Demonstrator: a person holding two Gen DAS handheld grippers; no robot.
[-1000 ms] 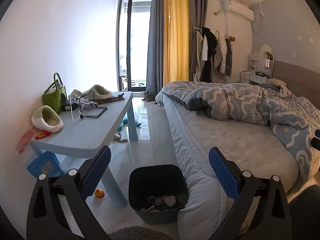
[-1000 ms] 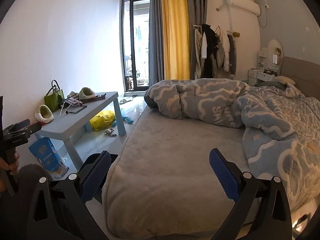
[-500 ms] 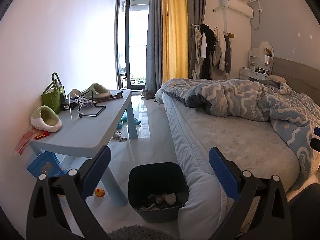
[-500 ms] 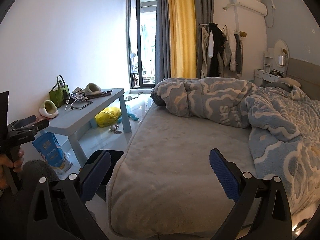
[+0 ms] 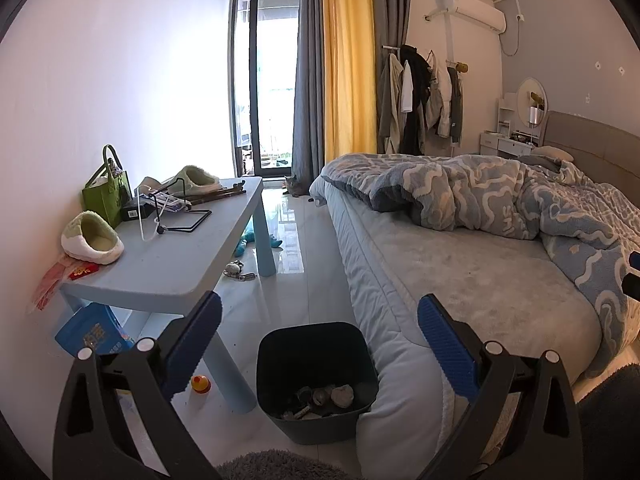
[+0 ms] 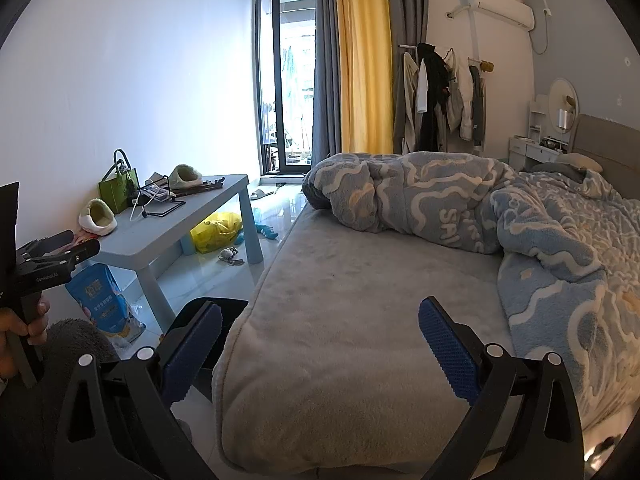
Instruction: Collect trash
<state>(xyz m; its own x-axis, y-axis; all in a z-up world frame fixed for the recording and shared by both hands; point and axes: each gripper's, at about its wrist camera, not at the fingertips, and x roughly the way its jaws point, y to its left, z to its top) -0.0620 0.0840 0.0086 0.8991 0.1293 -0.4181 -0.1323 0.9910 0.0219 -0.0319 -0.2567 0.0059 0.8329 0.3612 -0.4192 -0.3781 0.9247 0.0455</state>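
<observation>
The left hand-held gripper [image 5: 318,344], fingers apart and empty, hovers above the trash bin [image 5: 276,364]; the right hand-held gripper [image 6: 320,350] likewise gapes over the bed [image 6: 340,300].

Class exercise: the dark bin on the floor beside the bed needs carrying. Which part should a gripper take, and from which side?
Take the trash bin by its near rim, from above. It stands upright with an open top, and the thin wall suits two fingers. The bed crowds its right side. The left gripper is open in front of it.

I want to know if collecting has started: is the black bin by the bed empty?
No, the bin beside the bed already holds several crumpled scraps at its bottom.
</observation>
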